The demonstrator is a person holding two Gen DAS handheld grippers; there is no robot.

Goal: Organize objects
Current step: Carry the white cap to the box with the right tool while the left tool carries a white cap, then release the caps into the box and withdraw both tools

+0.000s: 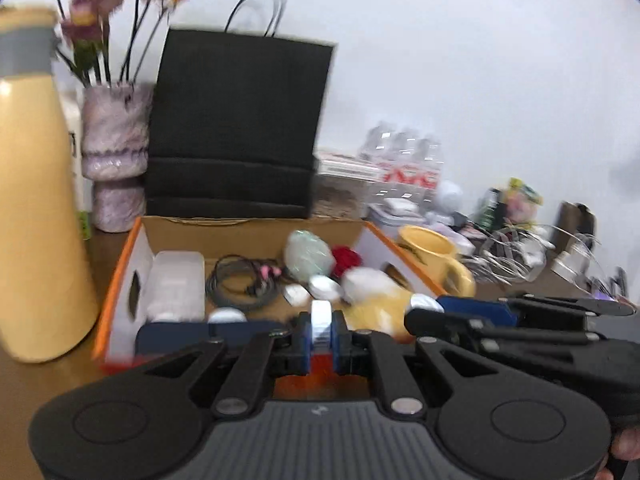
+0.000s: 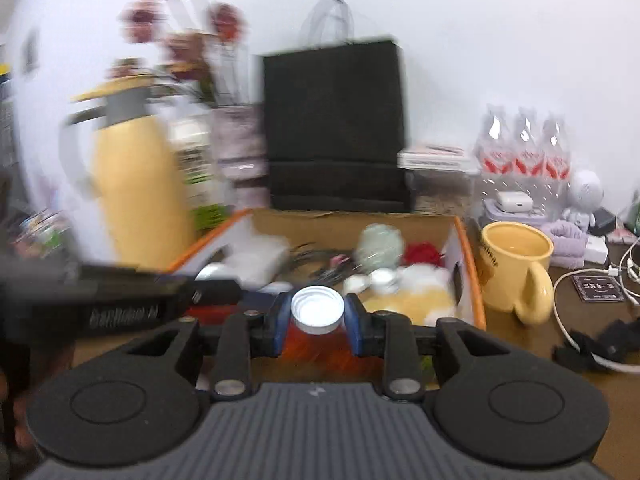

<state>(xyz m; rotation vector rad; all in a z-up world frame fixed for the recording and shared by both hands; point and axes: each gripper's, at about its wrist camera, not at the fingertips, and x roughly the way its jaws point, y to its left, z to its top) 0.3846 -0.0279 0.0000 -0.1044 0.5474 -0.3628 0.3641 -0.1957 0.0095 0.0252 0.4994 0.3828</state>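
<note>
An orange-edged cardboard box [image 1: 127, 256] [image 2: 474, 264] holds a clear plastic case [image 1: 176, 284], a coiled black cable [image 1: 240, 280], a pale green ball [image 1: 308, 256], a red item [image 1: 346, 258] and a yellow-and-white soft toy [image 1: 376, 300]. My left gripper [image 1: 321, 330] is shut on a small white disc held edge-on, just in front of the box. My right gripper [image 2: 318, 312] is shut on a round white cap, its face toward the camera, at the box's near edge. The right gripper also shows in the left wrist view [image 1: 472, 312], reaching in from the right.
A tall yellow flask [image 1: 36, 208] [image 2: 140, 196] stands left of the box. A black paper bag [image 1: 240, 120] and a vase of flowers [image 1: 114, 152] stand behind it. A yellow mug [image 2: 516, 268] sits right of the box, with cables [image 2: 576, 276], water bottles [image 2: 524, 152] and clutter beyond.
</note>
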